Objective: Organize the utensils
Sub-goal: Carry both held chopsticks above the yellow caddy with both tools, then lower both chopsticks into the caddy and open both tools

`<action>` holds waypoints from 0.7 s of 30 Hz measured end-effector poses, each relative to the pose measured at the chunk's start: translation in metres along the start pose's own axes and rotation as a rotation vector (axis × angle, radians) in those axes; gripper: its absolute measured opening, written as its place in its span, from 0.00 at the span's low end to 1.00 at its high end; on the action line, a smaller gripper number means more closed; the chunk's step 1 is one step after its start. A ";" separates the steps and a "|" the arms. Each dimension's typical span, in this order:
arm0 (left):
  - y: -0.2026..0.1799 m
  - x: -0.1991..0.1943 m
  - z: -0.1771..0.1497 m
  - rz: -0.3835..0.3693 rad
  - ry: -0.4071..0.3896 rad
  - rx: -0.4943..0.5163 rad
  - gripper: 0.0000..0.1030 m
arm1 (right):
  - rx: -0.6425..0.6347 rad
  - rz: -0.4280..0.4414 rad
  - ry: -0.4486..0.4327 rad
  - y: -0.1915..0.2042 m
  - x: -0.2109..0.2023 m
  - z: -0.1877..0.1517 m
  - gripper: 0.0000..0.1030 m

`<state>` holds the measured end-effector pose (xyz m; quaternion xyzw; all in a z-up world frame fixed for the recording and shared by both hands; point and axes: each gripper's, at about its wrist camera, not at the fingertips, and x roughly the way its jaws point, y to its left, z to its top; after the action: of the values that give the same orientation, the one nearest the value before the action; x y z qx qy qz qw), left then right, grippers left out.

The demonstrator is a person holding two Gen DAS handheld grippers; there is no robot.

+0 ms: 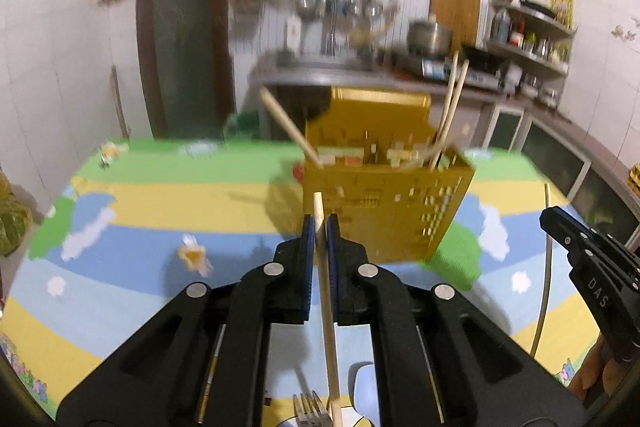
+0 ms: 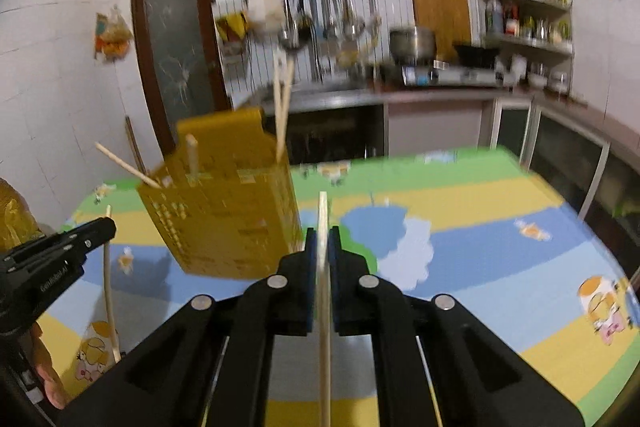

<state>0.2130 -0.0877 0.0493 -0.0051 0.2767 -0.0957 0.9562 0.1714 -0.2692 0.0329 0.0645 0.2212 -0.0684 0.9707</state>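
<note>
A yellow perforated utensil holder point(image 1: 384, 195) stands on the colourful table mat, with several wooden chopsticks point(image 1: 452, 107) sticking out of it. It also shows in the right wrist view point(image 2: 228, 203). My left gripper point(image 1: 320, 227) is shut on a wooden chopstick point(image 1: 326, 291), held upright just in front of the holder. My right gripper point(image 2: 323, 239) is shut on another wooden chopstick point(image 2: 324, 307), held upright to the right of the holder. A fork point(image 1: 310, 409) lies on the mat below my left gripper.
The cartoon-printed table mat point(image 1: 160, 219) covers the table. Behind it runs a kitchen counter point(image 2: 440, 95) with a pot, stove and shelves. A dark door point(image 1: 184, 23) stands at the back left. The right gripper's body shows at the left wrist view's edge point(image 1: 592, 267).
</note>
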 end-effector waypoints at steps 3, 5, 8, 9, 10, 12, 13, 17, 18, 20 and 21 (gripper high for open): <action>0.002 -0.020 0.004 -0.001 -0.063 -0.006 0.05 | -0.012 0.001 -0.058 0.003 -0.016 0.002 0.06; 0.003 -0.030 0.003 0.000 -0.094 -0.006 0.05 | -0.023 0.001 -0.092 0.007 -0.024 0.000 0.06; 0.003 -0.039 -0.001 0.002 -0.126 -0.008 0.05 | -0.038 -0.005 -0.127 0.010 -0.032 -0.006 0.06; 0.004 -0.042 -0.002 0.003 -0.131 -0.010 0.05 | -0.038 -0.003 -0.135 0.010 -0.034 -0.008 0.06; 0.004 -0.044 -0.004 0.004 -0.133 -0.010 0.05 | -0.038 0.003 -0.142 0.011 -0.037 -0.010 0.06; 0.005 -0.048 -0.006 0.008 -0.142 -0.011 0.05 | -0.037 0.010 -0.154 0.010 -0.042 -0.012 0.06; 0.005 -0.049 -0.006 0.009 -0.145 -0.013 0.05 | -0.035 0.016 -0.162 0.009 -0.045 -0.012 0.06; 0.004 -0.060 -0.005 0.010 -0.170 -0.011 0.05 | -0.022 0.037 -0.183 0.004 -0.053 -0.009 0.06; 0.003 -0.063 -0.004 0.007 -0.178 -0.008 0.05 | -0.022 0.039 -0.189 0.004 -0.055 -0.007 0.06; 0.001 -0.069 -0.002 0.000 -0.187 -0.002 0.05 | -0.020 0.040 -0.201 0.003 -0.058 -0.002 0.06; 0.001 -0.070 0.000 -0.003 -0.191 -0.002 0.04 | -0.018 0.041 -0.205 0.003 -0.058 -0.001 0.06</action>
<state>0.1548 -0.0738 0.0860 -0.0157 0.1842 -0.0961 0.9780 0.1195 -0.2604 0.0580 0.0530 0.1198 -0.0530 0.9900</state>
